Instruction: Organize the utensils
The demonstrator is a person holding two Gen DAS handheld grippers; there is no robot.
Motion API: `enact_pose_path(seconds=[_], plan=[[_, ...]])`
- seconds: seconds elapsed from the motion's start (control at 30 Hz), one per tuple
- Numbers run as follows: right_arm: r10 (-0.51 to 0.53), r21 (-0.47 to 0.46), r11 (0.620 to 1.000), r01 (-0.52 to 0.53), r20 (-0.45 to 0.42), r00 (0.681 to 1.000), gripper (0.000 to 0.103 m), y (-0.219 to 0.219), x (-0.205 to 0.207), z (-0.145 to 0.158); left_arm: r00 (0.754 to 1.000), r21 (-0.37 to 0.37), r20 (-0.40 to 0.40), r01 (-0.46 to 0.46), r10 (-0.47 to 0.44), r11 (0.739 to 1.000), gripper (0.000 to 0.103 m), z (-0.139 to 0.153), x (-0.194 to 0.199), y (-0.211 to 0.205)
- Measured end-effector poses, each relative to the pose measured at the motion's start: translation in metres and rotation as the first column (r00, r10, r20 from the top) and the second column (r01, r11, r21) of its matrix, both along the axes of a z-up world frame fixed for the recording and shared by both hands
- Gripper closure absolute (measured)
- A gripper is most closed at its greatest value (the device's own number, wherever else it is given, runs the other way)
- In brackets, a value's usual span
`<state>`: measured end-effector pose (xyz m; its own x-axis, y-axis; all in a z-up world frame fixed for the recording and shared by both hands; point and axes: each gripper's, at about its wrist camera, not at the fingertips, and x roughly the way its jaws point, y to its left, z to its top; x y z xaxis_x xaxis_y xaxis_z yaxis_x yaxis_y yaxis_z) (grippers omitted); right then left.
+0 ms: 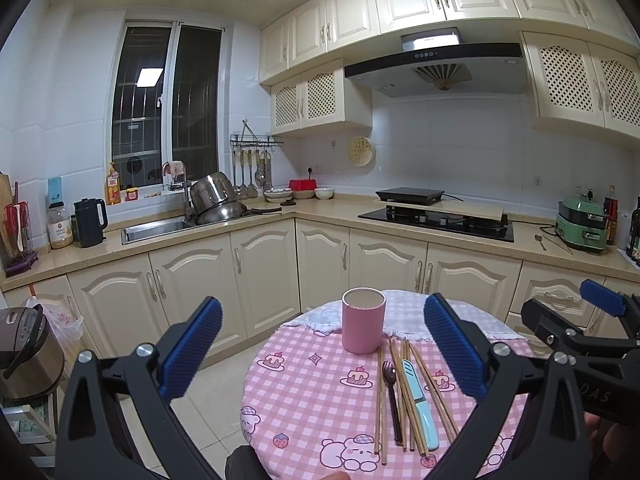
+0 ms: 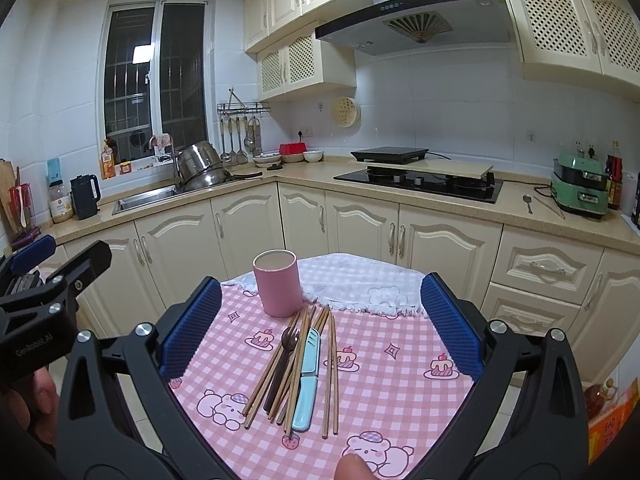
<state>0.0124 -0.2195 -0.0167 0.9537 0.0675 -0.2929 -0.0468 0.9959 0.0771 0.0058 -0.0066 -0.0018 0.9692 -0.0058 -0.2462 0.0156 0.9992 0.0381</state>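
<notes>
A pink cup [image 1: 363, 321] [image 2: 277, 283] stands upright and looks empty on a round table with a pink checked cloth [image 1: 312, 392] [image 2: 384, 380]. In front of it lie several wooden chopsticks [image 1: 406, 396] [image 2: 330, 376], a dark fork [image 1: 390, 384] [image 2: 282, 360] and a light blue knife [image 1: 418, 404] [image 2: 308, 378]. My left gripper [image 1: 322, 354] is open and empty, held above the table's near left. My right gripper [image 2: 320, 318] is open and empty above the utensils; it also shows at the right edge of the left wrist view [image 1: 576, 320].
An L-shaped counter runs behind, with a sink [image 2: 144, 200], pots [image 2: 204, 168], a black kettle [image 2: 85, 196], a gas hob [image 2: 420, 180] and a green cooker [image 2: 578, 188]. A rice cooker [image 1: 24, 352] stands left of the table. A white cloth [image 2: 360, 288] covers the table's far edge.
</notes>
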Motion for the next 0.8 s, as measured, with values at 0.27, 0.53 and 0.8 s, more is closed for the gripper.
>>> enact_pose_path(seconds=[0.27,0.53,0.8], plan=[[0.001,0.007,1.0,-0.001,-0.008,1.0,0.006,0.001,0.004,-0.003,1.0,-0.007,-0.007,-0.001,0.001,1.0,0.004,-0.002,0.001,0.001],[-0.005,0.009,1.0,0.005,-0.007,1.0,0.006,0.001,0.001,-0.004,1.0,-0.008,-0.015,0.002,-0.002,1.0,0.004,-0.001,0.002,0.001],[-0.006,0.01,1.0,0.006,-0.024,1.0,0.006,-0.002,0.006,-0.008,0.999,-0.005,-0.037,0.001,-0.002,1.0,0.004,-0.008,0.009,-0.001]])
